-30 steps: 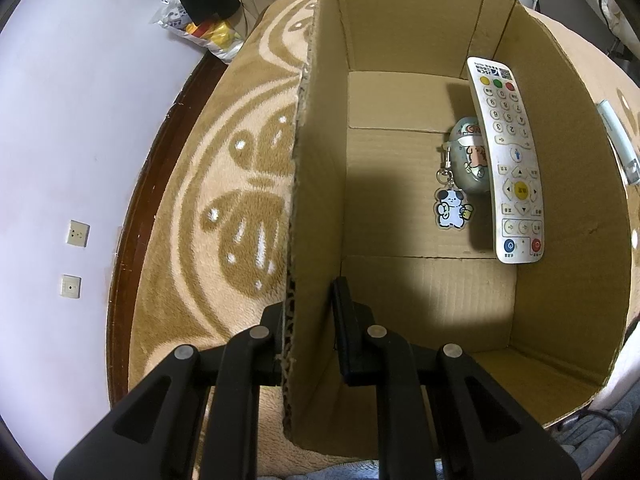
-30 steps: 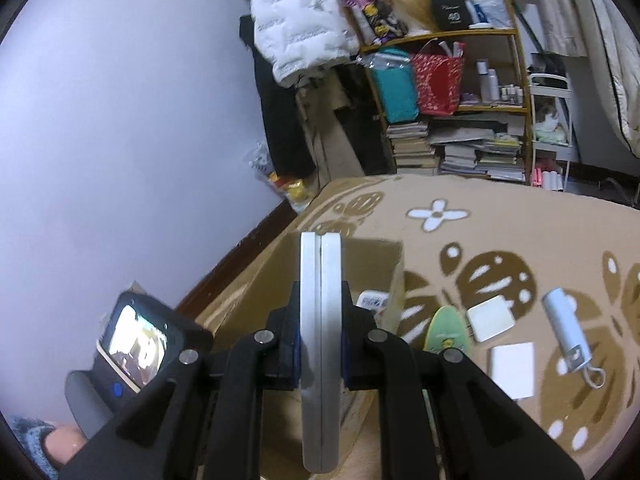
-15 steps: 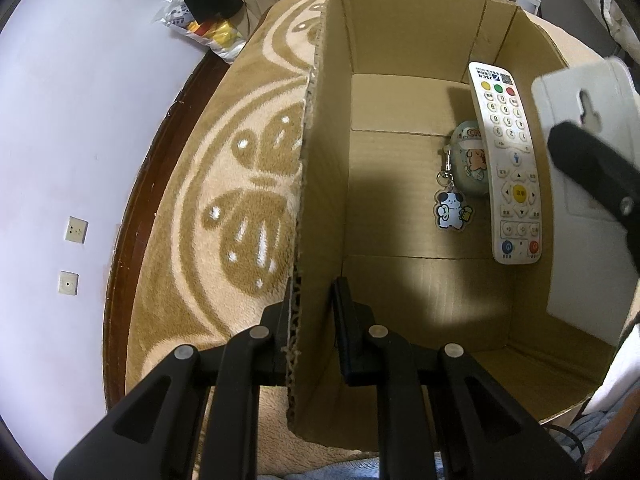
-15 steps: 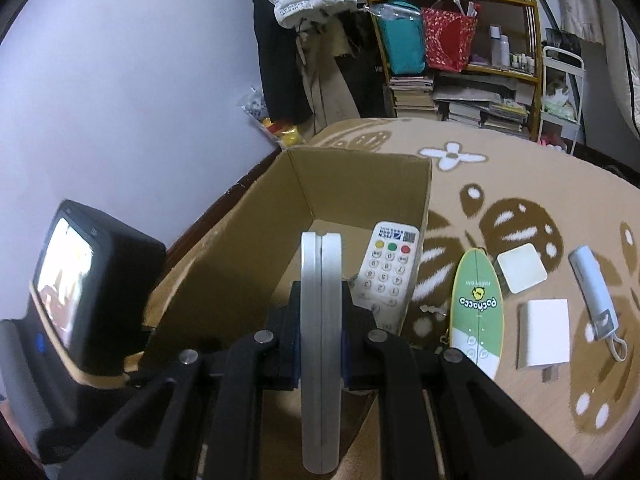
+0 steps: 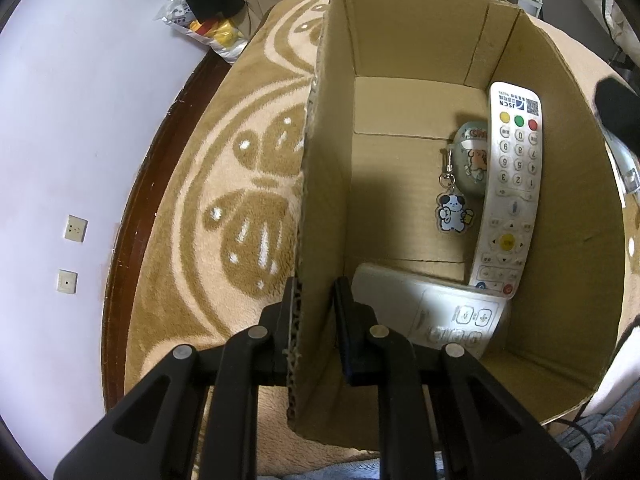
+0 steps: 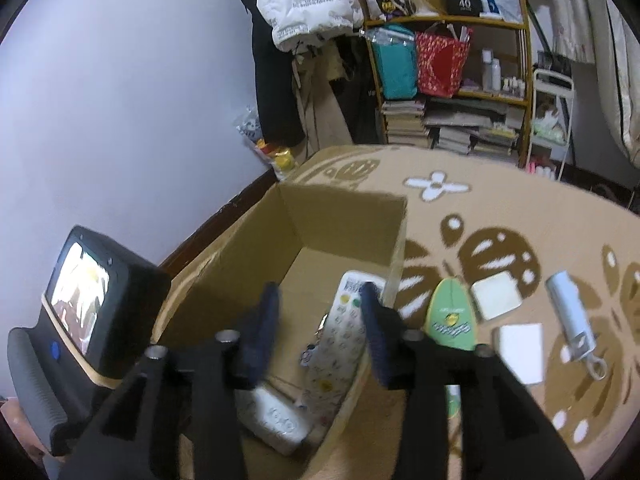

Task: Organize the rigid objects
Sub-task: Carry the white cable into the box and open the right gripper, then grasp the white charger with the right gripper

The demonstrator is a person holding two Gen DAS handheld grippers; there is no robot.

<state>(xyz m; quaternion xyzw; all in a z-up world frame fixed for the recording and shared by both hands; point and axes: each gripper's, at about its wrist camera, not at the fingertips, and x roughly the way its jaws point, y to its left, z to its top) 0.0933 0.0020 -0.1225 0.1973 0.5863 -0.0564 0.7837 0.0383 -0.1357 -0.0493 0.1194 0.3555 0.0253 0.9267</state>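
My left gripper (image 5: 316, 300) is shut on the left wall of the open cardboard box (image 5: 324, 168). Inside lie a long white remote (image 5: 512, 184), a round case with a dog keychain (image 5: 460, 184) and a flat white packaged device (image 5: 432, 312) at the near end. My right gripper (image 6: 320, 312) is open and empty above the box (image 6: 320, 216); the white package (image 6: 276, 416) and the remote (image 6: 340, 344) lie below it. On the rug right of the box lie a green fingerboard (image 6: 450, 316), two white squares (image 6: 496, 294) and a grey stick device (image 6: 568, 312).
The box stands on a tan patterned rug (image 6: 500, 216) near a pale wall (image 5: 60, 120). A cluttered shelf (image 6: 448, 80) and hanging clothes stand at the back. The left gripper's screen unit (image 6: 84, 300) sits left of the box.
My right gripper opened and let go of the flat white package, which now lies in the near end of the box. The left gripper kept its hold on the box wall.
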